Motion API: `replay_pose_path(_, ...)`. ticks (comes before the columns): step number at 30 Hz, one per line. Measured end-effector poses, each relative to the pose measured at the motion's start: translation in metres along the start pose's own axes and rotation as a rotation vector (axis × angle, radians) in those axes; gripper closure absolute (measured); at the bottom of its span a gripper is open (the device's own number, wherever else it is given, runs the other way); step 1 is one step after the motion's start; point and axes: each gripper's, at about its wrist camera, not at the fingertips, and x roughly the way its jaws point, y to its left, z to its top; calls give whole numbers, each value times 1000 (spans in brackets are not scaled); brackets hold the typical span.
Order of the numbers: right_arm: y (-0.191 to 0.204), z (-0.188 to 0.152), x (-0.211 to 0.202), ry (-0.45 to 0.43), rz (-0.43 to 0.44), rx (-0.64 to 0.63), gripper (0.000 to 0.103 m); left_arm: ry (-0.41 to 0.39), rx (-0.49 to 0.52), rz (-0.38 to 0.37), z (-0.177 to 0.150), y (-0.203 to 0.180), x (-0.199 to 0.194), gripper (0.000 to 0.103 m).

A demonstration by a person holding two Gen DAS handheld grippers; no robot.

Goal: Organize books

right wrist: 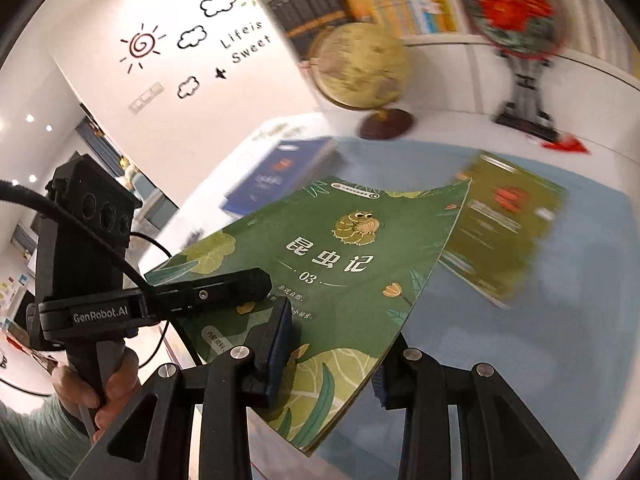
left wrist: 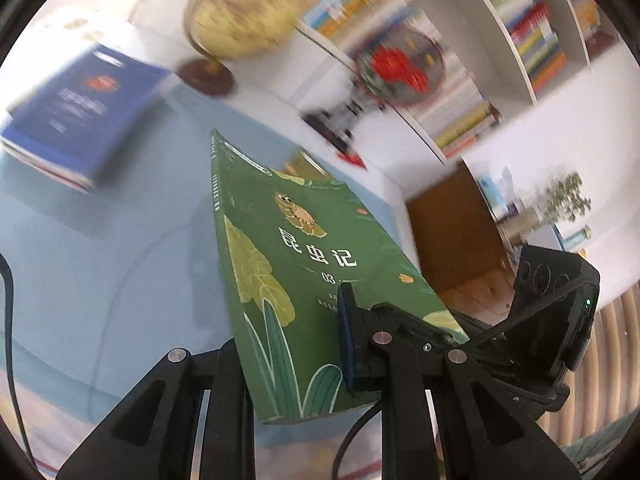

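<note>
A green book with white characters, an insect drawing and leaf art is held up above the blue table mat. My left gripper is shut on its lower part, one pad pressed on the cover. In the right wrist view the same green book sits between the pads of my right gripper, which is shut on its near edge. One of the left gripper's fingers lies across the cover's left side. A hand grips the left gripper's handle.
A blue book lies on a low stack at the mat's far left. An olive book lies flat on the mat to the right. Behind stand a globe, a round ornament with a red flower and full bookshelves.
</note>
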Motion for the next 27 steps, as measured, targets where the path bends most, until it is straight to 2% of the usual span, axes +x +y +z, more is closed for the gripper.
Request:
replay_pose_path(5,58,40,66,-5,8,-48,68,-51,-16,82,46,68,-35,87)
replay_pose_path(9,82,69,120,15,8,-31,68,-47,-33,104,73,111,-43,87)
replay_pose_path(16,89,94,180,42,-48,32,68,22,-75,91,116,169,-24,87)
replay_pose_path(18,86,100,192,45,-49,71,68,41,-91,83,129,182,-19,84)
replay_pose_path(23,80,121,219,60,-58,132,68,68,-96,145,152,205,-13,72)
replay_pose_path(27,78,129,238,95,-66,140,68,63,-129,179,163,228,-16,72)
